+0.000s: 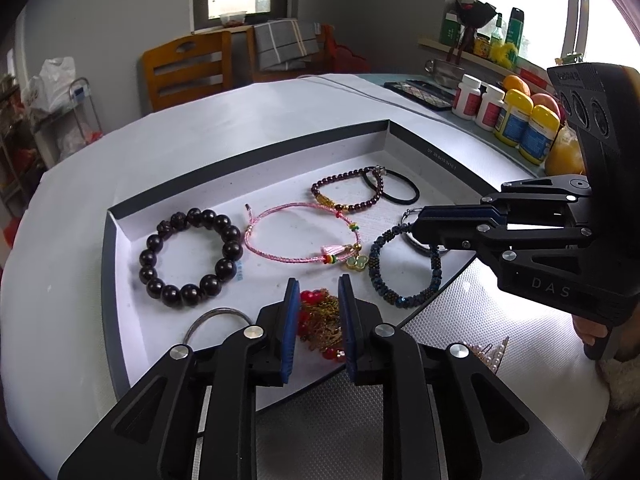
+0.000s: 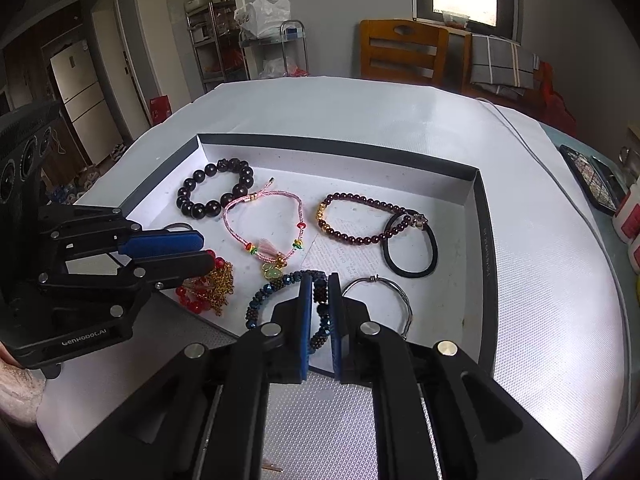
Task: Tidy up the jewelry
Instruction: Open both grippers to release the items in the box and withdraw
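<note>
Left tongs [image 1: 318, 292] slightly spread over red-and-gold chain [image 1: 320, 320], half hidden; right tongs [image 2: 320, 284] narrowly parted astride blue beaded bracelet [image 2: 280, 284] in tray [image 2: 478, 200], contact perhaps none.

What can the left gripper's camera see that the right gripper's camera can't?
Only the left wrist view shows the yellow-capped bottles, the fruit and some pearls. Only the right wrist view shows the fridge and the metal shelves. Both show the tray with the dark bead bracelet, the pink cord bracelet and the red-and-gold chain.
</note>
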A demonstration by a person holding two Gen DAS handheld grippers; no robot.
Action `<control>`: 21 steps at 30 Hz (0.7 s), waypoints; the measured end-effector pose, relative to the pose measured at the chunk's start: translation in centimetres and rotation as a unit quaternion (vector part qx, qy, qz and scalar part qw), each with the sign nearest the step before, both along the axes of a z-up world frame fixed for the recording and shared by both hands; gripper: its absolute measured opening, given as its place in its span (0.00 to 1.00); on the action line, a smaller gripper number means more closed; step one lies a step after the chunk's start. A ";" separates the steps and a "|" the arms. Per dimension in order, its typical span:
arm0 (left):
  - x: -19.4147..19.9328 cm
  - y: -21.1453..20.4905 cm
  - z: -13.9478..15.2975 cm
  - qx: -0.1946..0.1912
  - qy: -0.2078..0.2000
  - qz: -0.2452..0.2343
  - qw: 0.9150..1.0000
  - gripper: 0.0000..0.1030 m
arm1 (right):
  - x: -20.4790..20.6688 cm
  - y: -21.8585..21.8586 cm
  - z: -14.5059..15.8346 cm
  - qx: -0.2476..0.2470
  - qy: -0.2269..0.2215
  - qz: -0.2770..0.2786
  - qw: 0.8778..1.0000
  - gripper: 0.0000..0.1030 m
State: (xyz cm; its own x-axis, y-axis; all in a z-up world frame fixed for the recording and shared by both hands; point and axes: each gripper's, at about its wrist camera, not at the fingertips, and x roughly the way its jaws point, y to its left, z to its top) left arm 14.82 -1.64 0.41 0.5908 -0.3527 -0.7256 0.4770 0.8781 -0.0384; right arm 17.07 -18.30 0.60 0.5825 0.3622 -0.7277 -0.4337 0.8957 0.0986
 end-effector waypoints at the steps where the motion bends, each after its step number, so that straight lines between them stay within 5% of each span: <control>1: -0.1 0.1 0.1 -0.001 -0.005 0.002 1.000 0.27 | 0.0 -0.1 0.1 0.005 -0.001 -0.001 1.000 0.22; 8: -0.4 0.5 1.3 -0.006 -0.028 0.014 0.999 0.45 | -0.1 -1.3 1.4 0.036 -0.021 -0.022 0.999 0.35; 17: -2.3 1.5 4.0 0.004 -0.057 0.068 0.996 0.78 | -2.4 -2.3 3.6 0.050 -0.029 -0.026 0.998 0.73; 21: -3.9 2.9 5.2 0.008 -0.058 0.092 0.994 0.82 | -5.2 -3.1 4.8 0.028 -0.049 -0.035 0.998 0.86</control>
